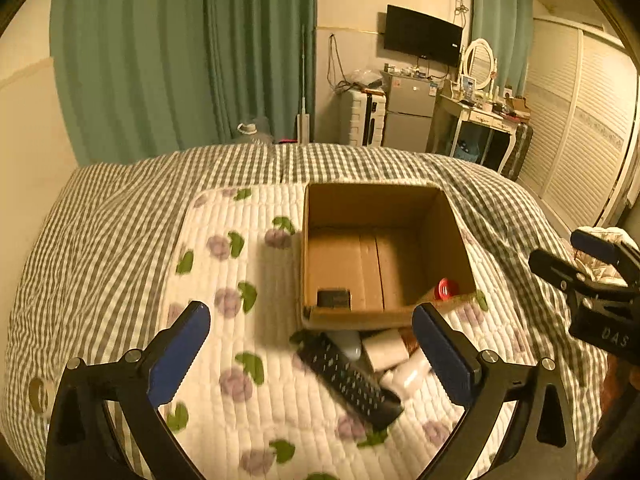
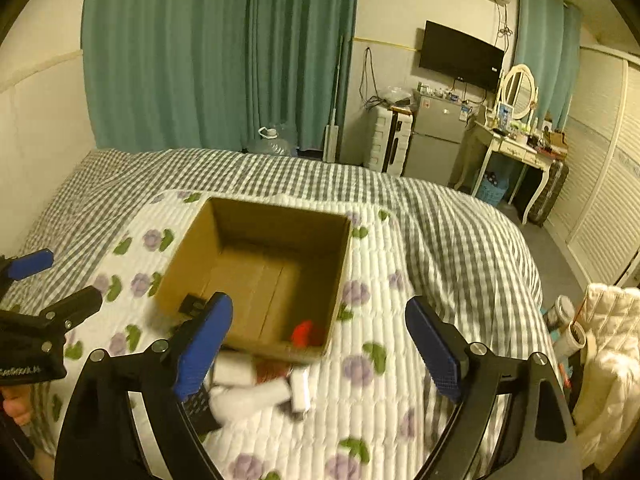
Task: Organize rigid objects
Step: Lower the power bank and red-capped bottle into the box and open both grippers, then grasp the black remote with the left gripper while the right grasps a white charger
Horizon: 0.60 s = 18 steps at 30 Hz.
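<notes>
An open cardboard box (image 1: pixel 384 316) sits on a floral quilted mat on the bed; it also shows in the right wrist view (image 2: pixel 188 256). Inside lie a small black object (image 1: pixel 334 298) and a red-capped item (image 1: pixel 447 289), seen too in the right wrist view (image 2: pixel 306 333). In front of the box lie a black remote control (image 1: pixel 352 384), a white box (image 1: pixel 386 349) and white items (image 2: pixel 252 398). My left gripper (image 1: pixel 310 354) is open and empty above the remote. My right gripper (image 2: pixel 320 340) is open and empty above the box's near edge.
The bed has a grey checked cover (image 1: pixel 100 220). Green curtains (image 1: pixel 180 52), a small fridge (image 1: pixel 408 116), a TV and a dressing table (image 1: pixel 480 120) stand beyond. A white padded garment (image 2: pixel 608 360) and tubes lie to the right of the bed.
</notes>
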### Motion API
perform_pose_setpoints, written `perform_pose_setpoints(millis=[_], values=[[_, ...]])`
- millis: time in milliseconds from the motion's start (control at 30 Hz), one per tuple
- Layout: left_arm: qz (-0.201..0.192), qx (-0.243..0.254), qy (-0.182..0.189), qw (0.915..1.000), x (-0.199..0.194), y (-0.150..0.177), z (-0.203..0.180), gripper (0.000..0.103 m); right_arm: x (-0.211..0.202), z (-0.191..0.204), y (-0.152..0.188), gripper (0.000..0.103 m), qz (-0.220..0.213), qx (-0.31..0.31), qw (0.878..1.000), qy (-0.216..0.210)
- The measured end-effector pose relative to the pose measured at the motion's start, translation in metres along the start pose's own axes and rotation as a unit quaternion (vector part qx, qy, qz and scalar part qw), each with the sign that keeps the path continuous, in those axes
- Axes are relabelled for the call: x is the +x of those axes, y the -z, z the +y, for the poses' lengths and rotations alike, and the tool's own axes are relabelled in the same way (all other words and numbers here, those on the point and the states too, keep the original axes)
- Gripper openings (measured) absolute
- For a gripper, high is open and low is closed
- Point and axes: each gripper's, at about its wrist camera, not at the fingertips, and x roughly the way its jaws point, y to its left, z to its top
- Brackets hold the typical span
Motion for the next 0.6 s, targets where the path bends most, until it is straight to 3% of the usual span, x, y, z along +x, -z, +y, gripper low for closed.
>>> perform_pose_setpoints(millis=[100, 233, 433, 600], values=[[0.013, -0.011, -0.015, 0.9997, 0.0, 0.017, 0.001, 0.103, -0.006, 0.008, 0.017, 0.088, 0.009, -0.012, 1.0, 0.001], [0.037, -0.049, -0.038, 0.9974, 0.016, 0.043, 0.007, 0.103, 0.004, 0.014, 0.038, 0.088, 0.003, -0.017, 0.999, 0.035], [0.08, -0.066, -0.062, 0.9927, 0.06, 0.073, 0.005, 0.103, 0.054, 0.016, 0.065, 0.088, 0.035, -0.057, 0.998, 0.011], [0.106, -0.082, -0.056, 0.9894, 0.087, 0.088, 0.002, 0.102, 0.106, 0.007, 0.088, 0.088, 0.09, -0.082, 0.992, -0.011]])
